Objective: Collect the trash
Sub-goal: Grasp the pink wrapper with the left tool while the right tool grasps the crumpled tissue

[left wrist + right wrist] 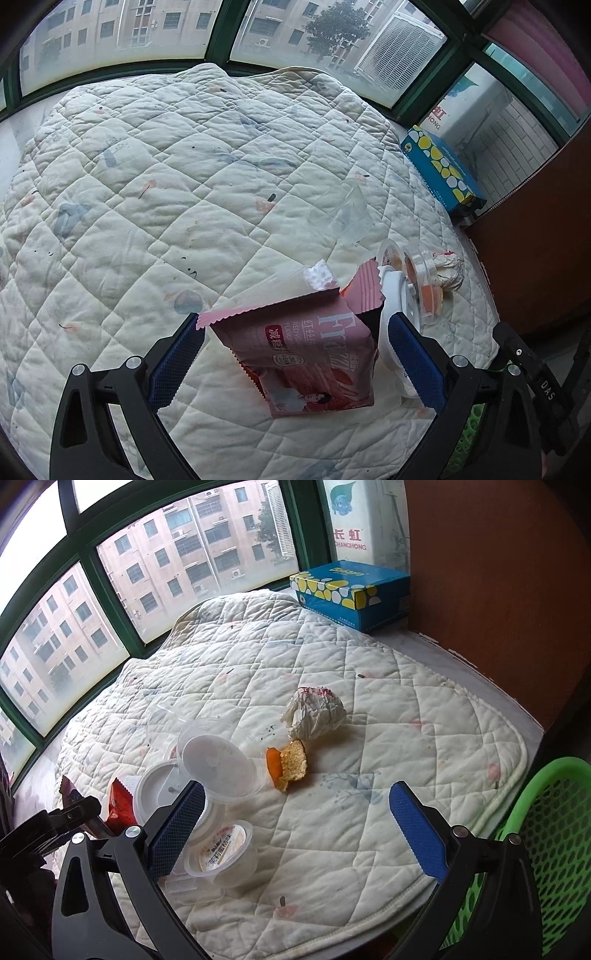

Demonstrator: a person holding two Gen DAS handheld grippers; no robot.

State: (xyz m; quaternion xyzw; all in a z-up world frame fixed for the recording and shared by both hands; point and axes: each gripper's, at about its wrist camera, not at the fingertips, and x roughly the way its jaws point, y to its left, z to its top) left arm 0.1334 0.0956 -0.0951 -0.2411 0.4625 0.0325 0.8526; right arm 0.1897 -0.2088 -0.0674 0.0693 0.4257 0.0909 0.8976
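Two grippers are hovering over a quilted mat (pixel 155 177) that is lying along a green-framed window. Only the left wrist view is showing the left gripper (pixel 295 354), its blue-padded jaws spread wide on either side of a pink snack wrapper (pixel 295 354) that is standing torn open on the mat; whether a pad is touching it cannot be told. Just beyond the wrapper, a clear plastic cup (pixel 343 214) is lying on its side. Only the right wrist view is showing the right gripper (pixel 295 827), jaws wide apart and gripping nothing, and a green plastic basket (pixel 546 834) sitting off the mat's near right edge. That view is also showing a bitten piece of cake (pixel 290 766) at the mat's middle, with a crumpled paper wrapper (pixel 316 712) just behind it, and clear plastic tubs (pixel 218 771) left of the cake. A blue tissue box (pixel 354 590) is sitting past the mat's far corner.
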